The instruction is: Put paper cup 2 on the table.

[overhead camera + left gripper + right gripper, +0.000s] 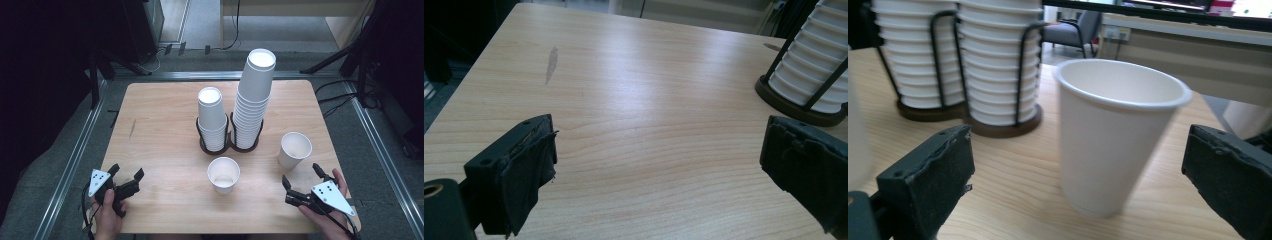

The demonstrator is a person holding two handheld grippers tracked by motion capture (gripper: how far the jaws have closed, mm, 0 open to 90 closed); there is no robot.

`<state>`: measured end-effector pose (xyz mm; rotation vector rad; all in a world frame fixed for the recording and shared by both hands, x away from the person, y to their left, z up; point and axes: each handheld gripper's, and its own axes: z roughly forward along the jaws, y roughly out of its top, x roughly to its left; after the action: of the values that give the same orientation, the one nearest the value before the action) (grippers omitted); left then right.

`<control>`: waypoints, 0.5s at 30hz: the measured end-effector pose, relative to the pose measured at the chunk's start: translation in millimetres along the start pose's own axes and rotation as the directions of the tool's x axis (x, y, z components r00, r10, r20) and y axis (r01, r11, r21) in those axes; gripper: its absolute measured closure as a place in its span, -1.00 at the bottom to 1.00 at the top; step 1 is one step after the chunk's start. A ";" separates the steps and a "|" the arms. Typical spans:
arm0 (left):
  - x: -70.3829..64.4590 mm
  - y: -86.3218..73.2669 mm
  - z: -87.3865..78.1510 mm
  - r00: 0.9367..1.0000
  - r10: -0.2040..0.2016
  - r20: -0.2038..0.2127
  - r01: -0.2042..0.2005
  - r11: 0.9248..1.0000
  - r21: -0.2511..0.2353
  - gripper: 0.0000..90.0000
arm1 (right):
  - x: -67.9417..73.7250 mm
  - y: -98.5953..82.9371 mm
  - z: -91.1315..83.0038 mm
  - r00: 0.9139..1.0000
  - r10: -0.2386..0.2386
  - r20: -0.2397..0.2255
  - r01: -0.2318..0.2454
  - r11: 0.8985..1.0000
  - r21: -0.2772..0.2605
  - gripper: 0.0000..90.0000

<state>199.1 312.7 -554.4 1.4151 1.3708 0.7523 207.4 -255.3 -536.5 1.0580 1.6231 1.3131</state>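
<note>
right gripper [302,179]: jaws spread wide, nothing held; aimed at right cup [294,149] standing upright just ahead | left gripper [127,172]: jaws wide, nothing held; set at table [160,130] near-left corner | middle cup [223,174]: upright before rack [229,145] of stacks

a pale wooden table [165,115] with rounded corners sits inside a metal rail frame [75,160] on grey carpet [210,20]. dark tripod legs [330,60] stand at the far corners. beyond, a light wooden desk [345,20]; a grey chair [1073,30] shows in the right gripper view. light glares off the tabletop.
</note>
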 end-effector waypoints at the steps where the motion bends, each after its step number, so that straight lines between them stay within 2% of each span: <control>1: -0.1 0.0 0.0 1.000 0.000 -0.001 0.000 1.000 0.000 -0.96 | -4.0 -0.8 -1.1 1.000 0.008 0.009 -0.008 1.000 0.002 -0.99; 5: -0.2 0.0 0.1 1.000 0.002 0.000 -0.002 1.000 0.001 -0.96 | -20.7 -4.6 -5.5 0.998 0.039 0.042 -0.040 0.999 0.009 -0.99; 9: -0.6 -0.1 0.0 1.000 0.005 0.000 -0.005 1.000 0.003 -0.96 | -37.7 -9.6 -5.8 0.993 0.058 0.102 -0.060 0.998 0.016 -0.99; 13: -0.8 -0.2 0.2 1.000 0.007 -0.001 -0.007 1.000 0.004 -0.96 | -50.4 -15.0 -5.3 0.984 0.063 0.164 -0.070 0.997 0.038 -0.99; 15: -0.8 -0.2 0.1 1.000 0.006 -0.001 -0.006 1.000 0.004 -0.96 | -56.1 -16.8 -4.2 0.974 0.075 0.213 -0.090 0.994 0.063 -0.99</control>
<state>199.0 311.8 -554.5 1.4231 1.3698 0.7546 221.0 -311.1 -548.5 1.2760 1.4904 1.1586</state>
